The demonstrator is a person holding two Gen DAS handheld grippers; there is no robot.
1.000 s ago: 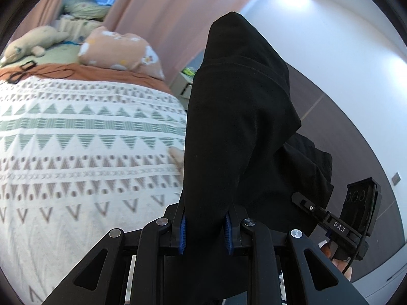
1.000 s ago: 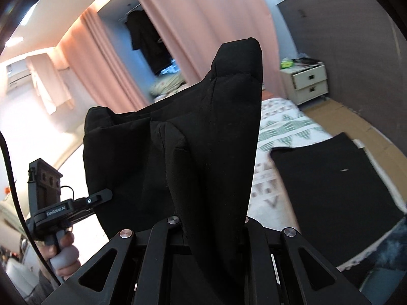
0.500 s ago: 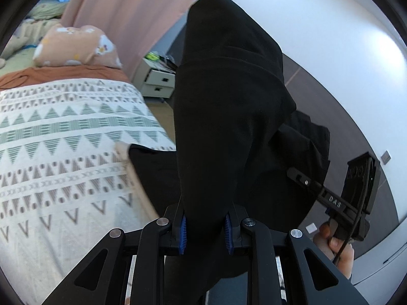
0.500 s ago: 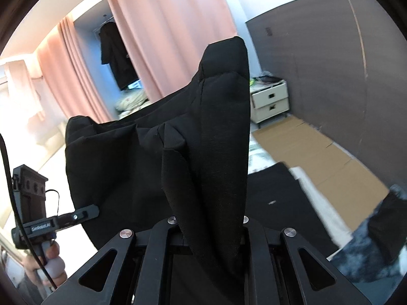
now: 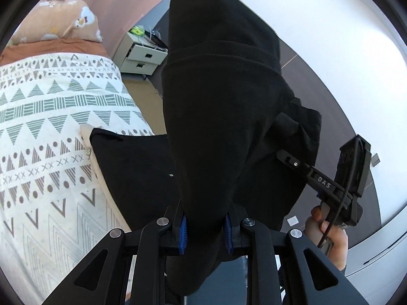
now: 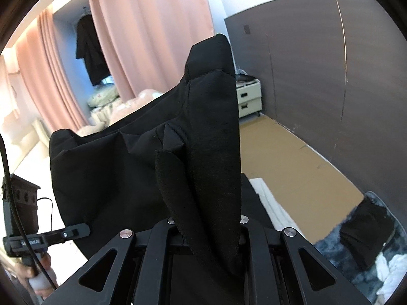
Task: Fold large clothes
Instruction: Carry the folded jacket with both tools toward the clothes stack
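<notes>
The left gripper [image 5: 205, 228] and the right gripper [image 6: 207, 225] each pinch the black garment [image 5: 223, 106], raised above the patterned bedspread [image 5: 51, 127].

Pink curtains [image 6: 142, 38], dark wall panels [image 6: 330, 63], white nightstand [image 5: 142, 57]

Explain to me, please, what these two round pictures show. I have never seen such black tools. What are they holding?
No robot here: a person holds a hand-held clamp, called a gripper, in each hand. Each gripper carries a wide-angle camera looking along its fingers, hence the round pictures. One picture is from the left gripper, the other from the right gripper. Both are shut on one black garment, lifted between them. Below is a bed with a patterned cover; another black cloth lies on it. Each view also shows the other gripper.
</notes>
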